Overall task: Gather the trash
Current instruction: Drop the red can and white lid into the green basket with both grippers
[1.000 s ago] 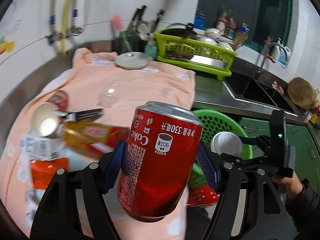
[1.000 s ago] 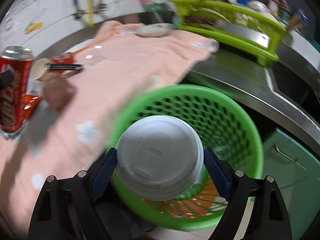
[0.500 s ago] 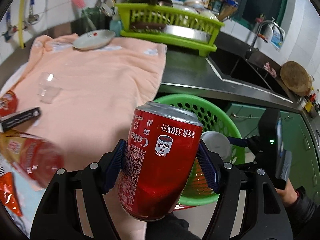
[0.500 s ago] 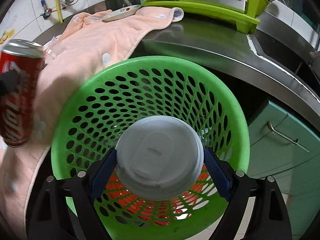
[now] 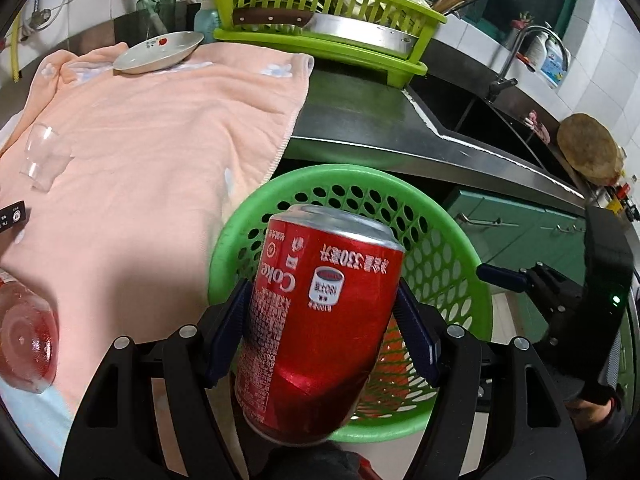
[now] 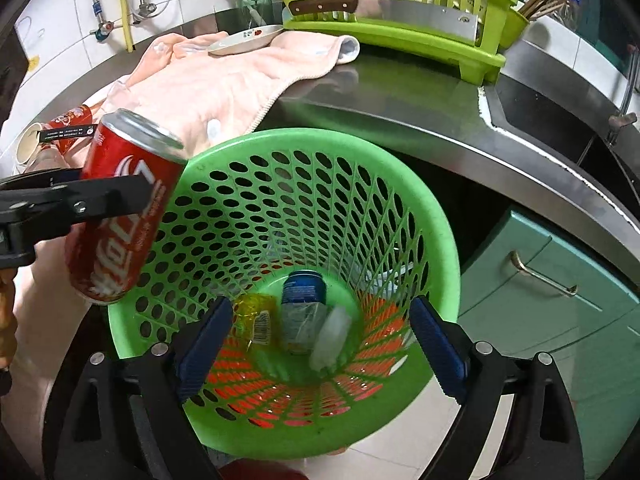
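My left gripper [image 5: 320,344] is shut on a red Coke can [image 5: 316,320], held tilted over the near rim of the green perforated basket [image 5: 452,240]. The can [image 6: 120,216] also shows at the left of the right wrist view, at the basket's left rim [image 6: 192,168]. My right gripper [image 6: 320,344] is open and empty above the basket. Inside lie a white cup [image 6: 332,336], a blue can [image 6: 302,288] and a yellow wrapper [image 6: 256,316].
A peach towel [image 5: 152,136] covers the counter, with a clear plastic cup [image 5: 42,156], a plate [image 5: 158,52], a red bottle [image 5: 24,344] and more litter [image 6: 60,132]. A green dish rack [image 5: 320,20] stands behind. Steel counter edge and green cabinets [image 6: 560,280] lie right.
My right gripper has opened and let the white cup drop into the basket. My left gripper has carried the Coke can right, from over the towel to the basket's rim.
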A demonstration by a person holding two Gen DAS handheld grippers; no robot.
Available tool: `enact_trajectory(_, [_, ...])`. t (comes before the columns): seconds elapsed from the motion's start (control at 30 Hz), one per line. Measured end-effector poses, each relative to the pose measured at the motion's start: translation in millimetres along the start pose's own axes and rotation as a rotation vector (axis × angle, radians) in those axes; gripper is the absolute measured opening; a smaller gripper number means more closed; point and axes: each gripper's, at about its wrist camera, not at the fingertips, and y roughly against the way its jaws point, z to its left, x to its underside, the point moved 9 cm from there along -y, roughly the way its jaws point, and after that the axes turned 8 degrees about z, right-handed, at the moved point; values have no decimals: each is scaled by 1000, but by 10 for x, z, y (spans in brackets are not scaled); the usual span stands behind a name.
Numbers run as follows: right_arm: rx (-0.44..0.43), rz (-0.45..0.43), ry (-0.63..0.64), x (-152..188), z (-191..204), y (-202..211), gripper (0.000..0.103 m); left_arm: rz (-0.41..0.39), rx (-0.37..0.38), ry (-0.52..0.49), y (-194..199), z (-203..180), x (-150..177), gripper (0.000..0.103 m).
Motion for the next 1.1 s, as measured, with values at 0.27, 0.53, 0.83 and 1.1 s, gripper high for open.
enact_trajectory(0.27, [1,-9,-17,46,-43,83,87,28,13,0,-110,-55,4,68])
enact_trajectory(0.53, [-14,-24,-10,41,41,167,87,19,5,0,47,-14,81,71])
enact_trajectory(0.83, [-53,-53,44,-62,425,321,87,-64,-55,14,623,214,195,74])
enact_trajectory(1.1, [-125,-75,115,-214,960,455,87,-125,-136,95,1147,698,427,74])
